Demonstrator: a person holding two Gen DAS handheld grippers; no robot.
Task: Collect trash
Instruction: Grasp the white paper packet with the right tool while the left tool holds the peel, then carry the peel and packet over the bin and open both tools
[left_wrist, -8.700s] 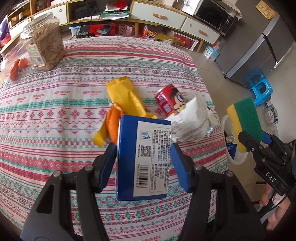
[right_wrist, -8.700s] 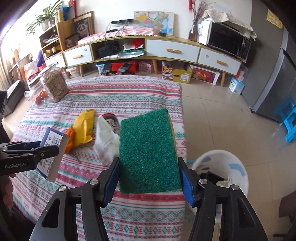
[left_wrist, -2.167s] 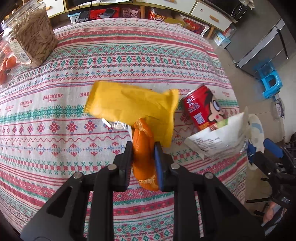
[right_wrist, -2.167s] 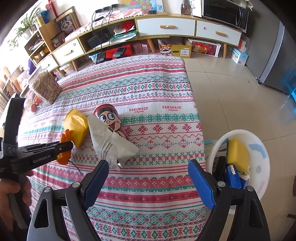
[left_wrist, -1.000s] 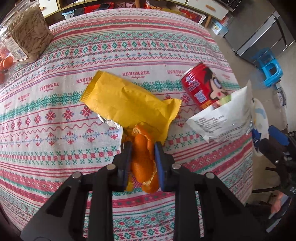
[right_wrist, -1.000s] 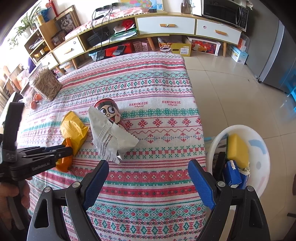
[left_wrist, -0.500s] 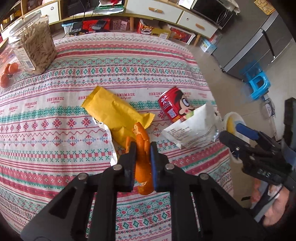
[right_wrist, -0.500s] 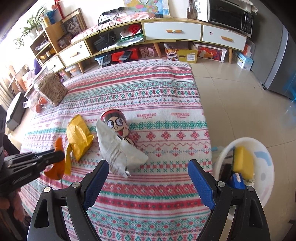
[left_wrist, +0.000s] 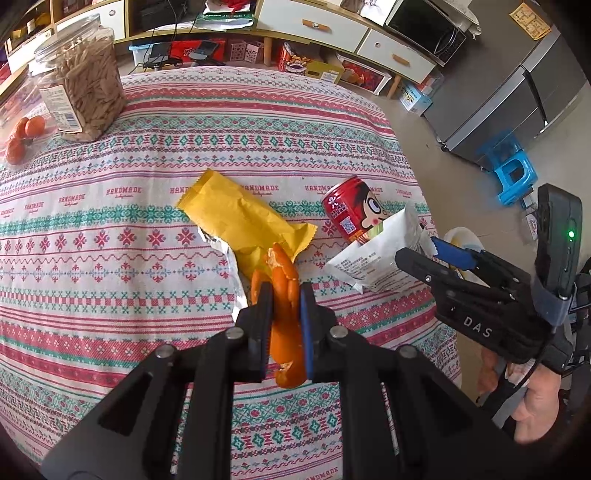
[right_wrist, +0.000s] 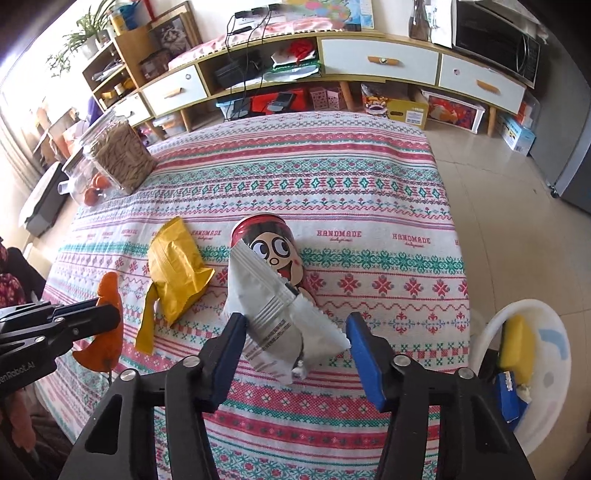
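Patterned red, green and white tablecloth (left_wrist: 110, 258) is covering the table, with a wooden sideboard beyond. Left gripper (left_wrist: 284, 295) is clamping a curled orange peel (left_wrist: 284, 280) between closed jaws, lifted clear of the cloth. Right gripper (right_wrist: 293, 332) is hanging with its jaws spread around a crumpled white foil snack bag (right_wrist: 280, 314), not yet pinching it. At ten o'clock from that bag a yellow crinkled wrapper (right_wrist: 177, 273) is lying; at twelve o'clock a red cartoon drink can (right_wrist: 273, 247) is resting on its side. At four o'clock a white plastic bin (right_wrist: 554, 354) is waiting, already holding rubbish. Judging by this, the peel is heading binward; next, the right jaws need closing on the bag.
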